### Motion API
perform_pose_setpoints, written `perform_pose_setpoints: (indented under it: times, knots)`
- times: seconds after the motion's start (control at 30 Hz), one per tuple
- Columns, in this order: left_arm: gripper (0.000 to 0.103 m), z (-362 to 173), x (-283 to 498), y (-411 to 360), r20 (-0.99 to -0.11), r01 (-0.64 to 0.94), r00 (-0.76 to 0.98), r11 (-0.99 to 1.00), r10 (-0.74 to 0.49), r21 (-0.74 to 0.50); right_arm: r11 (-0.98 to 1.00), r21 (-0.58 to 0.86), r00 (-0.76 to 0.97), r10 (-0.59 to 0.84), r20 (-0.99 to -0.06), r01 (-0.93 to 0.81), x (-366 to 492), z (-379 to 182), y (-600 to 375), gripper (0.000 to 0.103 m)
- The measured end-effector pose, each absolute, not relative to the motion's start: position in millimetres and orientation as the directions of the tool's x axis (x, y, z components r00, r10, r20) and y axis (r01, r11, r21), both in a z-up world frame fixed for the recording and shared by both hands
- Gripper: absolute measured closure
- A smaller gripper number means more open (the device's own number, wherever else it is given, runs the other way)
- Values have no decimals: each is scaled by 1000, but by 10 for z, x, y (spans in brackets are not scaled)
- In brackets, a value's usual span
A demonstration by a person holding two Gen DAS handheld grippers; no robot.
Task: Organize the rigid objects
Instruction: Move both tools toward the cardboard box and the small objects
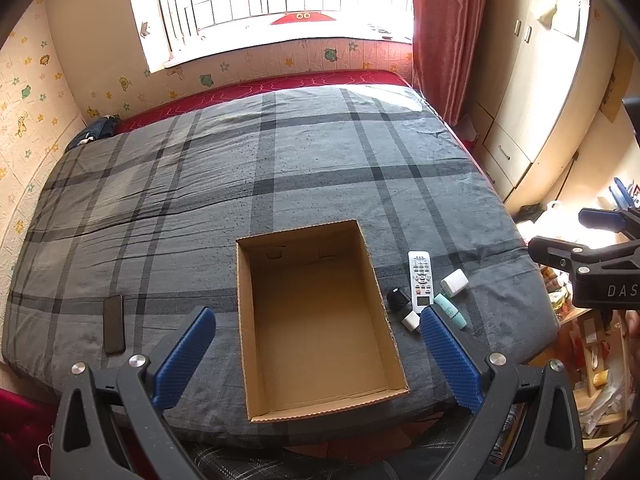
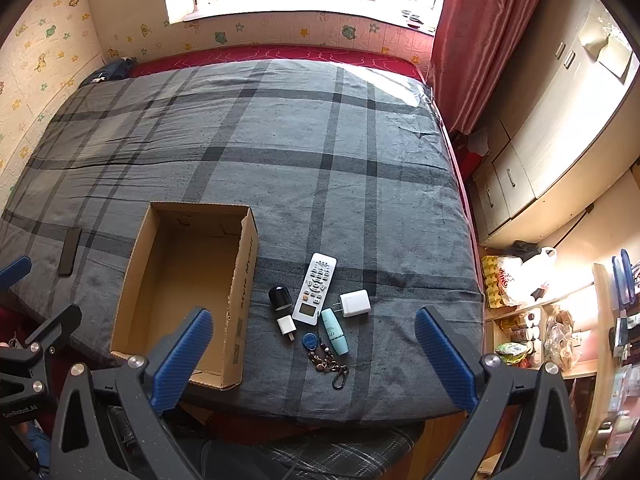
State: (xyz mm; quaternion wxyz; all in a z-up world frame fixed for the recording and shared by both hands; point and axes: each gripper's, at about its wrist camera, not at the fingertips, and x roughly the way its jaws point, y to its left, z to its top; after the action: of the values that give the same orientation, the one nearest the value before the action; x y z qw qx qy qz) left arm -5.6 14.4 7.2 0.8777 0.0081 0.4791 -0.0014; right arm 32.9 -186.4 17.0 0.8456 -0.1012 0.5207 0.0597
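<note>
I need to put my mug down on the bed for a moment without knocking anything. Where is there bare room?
The bedspread between the cardboard box and the window-side red edge is bare. So is the strip between the box and the phone. It is crowded right of the box: remote, two chargers, black cap, teal tube, keychain.

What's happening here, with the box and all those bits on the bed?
A person holds a two-finger gripper in each hand over a bed, ready to tidy small items. The cardboard box sits open with nothing visible inside. Beside it lie a white remote, a black cap-like object, two white chargers, a teal tube and a keychain. A dark phone lies on the box's other side. The left gripper and right gripper are both open, holding nothing.
</note>
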Motion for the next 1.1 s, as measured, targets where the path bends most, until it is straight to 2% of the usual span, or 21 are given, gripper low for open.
perform_pose_setpoints:
  times: [1.1]
  knots:
    - [0, -33, -40, 313, -839, 0, 544, 1000, 20, 24, 972, -129, 448, -29, -893, -195, 334, 113, -1763, 0]
